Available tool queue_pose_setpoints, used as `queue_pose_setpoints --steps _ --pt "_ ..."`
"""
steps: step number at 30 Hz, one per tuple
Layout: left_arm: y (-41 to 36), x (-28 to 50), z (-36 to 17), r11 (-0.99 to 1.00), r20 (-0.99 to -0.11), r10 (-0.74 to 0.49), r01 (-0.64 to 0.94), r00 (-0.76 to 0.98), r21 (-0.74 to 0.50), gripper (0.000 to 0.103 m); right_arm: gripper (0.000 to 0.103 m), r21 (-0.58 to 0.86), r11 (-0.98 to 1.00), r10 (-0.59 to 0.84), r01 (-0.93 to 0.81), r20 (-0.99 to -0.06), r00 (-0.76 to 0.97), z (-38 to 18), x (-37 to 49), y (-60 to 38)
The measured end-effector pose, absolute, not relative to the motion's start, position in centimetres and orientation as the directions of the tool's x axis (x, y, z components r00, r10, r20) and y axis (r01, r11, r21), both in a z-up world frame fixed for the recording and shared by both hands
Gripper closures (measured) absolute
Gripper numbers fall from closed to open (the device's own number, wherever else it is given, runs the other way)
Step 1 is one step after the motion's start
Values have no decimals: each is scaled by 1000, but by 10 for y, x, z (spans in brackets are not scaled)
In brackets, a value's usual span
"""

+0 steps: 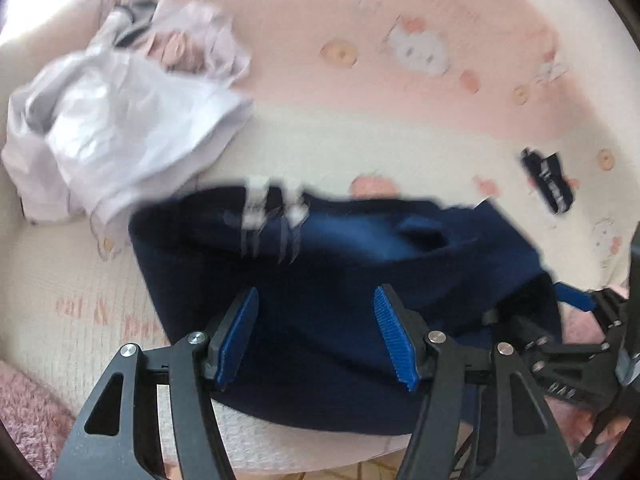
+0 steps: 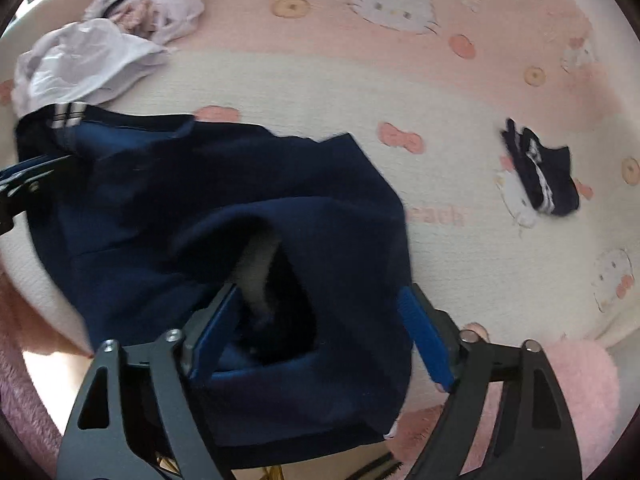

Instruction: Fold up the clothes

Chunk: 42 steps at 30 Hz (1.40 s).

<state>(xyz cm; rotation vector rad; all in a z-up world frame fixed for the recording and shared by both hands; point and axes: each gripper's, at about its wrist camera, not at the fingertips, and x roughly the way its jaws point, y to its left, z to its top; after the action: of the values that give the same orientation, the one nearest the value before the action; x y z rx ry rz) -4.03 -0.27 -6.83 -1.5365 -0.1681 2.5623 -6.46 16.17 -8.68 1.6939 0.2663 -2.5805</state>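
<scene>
Left wrist view: navy garment (image 1: 340, 280) lies bunched, near edge of bedsheet (image 1: 360, 136)
Left gripper (image 1: 316, 336): wide, over cloth
Right gripper (image 2: 320, 332): wide, astride raised fold
Handling: judged soft, light, limp
Hold: pinch hem edge

Motion blur smeared the left wrist view, so the white stripes (image 1: 264, 216) on the navy garment (image 1: 320, 280) were unreadable. At lower centre of the right wrist view, the garment's near edge was hidden behind the gripper arms. The pale clothes pile (image 1: 120, 120) was cut off at the frame's left edge.
</scene>
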Motion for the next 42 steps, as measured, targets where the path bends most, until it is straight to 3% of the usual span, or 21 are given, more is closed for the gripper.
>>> queue_pose_setpoints --steps 4,6,8,9,10,14,22,24,26,30,35,38,39,40,42 --pt "-11 -43 -94 -974 -900 221 -34 -376 -225 40 20 -81 -988 26 131 -927 -373 -94 -64 163" --pt "-13 -44 -101 -951 -886 296 -23 -358 -308 42 32 -62 -989 10 131 -933 -359 -97 -63 164" --pt "-10 -46 -101 -941 -874 329 -42 -357 -337 64 49 -42 -990 -6 131 -939 -344 -101 -63 165" --pt "-8 -47 -100 -937 -868 342 -58 -360 -345 79 55 -33 -991 -14 131 -941 -337 -102 -63 165" --pt "-6 -46 -97 -933 -862 354 -75 -364 -351 86 65 -23 -991 -22 131 -944 -330 -104 -63 166" --pt "-6 -36 -59 -901 -788 426 -136 -445 -411 93 82 21 -989 -76 147 -921 -383 -90 -58 166" --pt "-27 -32 83 -811 -529 570 -329 -629 -483 93 85 107 -989 -147 101 -706 -693 23 -41 196" --pt "-34 -46 92 -814 -531 564 -317 -632 -487 92 85 114 -991 -132 74 -678 -723 38 -42 205" --pt "-42 -61 102 -816 -534 559 -305 -635 -491 83 82 109 -993 -103 38 -681 -725 41 -46 215" --pt "-58 -72 73 -876 -628 459 -205 -629 -436 82 81 102 -994 -46 -34 -693 -720 43 -53 234" --pt "-62 -82 18 -889 -743 438 -120 -506 -442 82 73 72 -989 2 -126 -862 -508 -40 -59 262" --pt "-47 -79 2 -894 -772 436 -129 -462 -428 80 70 95 -986 -27 -139 -903 -429 -65 -64 269" --pt "-40 -79 -3 -895 -780 438 -134 -448 -425 73 68 115 -983 -44 -140 -902 -430 -66 -64 270" --pt "-33 -78 -8 -896 -787 438 -140 -434 -422 58 64 136 -981 -63 -135 -892 -448 -60 -61 266" --pt "-12 -89 -15 -888 -787 458 -176 -414 -424 47 59 186 -977 -118 -100 -872 -475 -51 -57 256"
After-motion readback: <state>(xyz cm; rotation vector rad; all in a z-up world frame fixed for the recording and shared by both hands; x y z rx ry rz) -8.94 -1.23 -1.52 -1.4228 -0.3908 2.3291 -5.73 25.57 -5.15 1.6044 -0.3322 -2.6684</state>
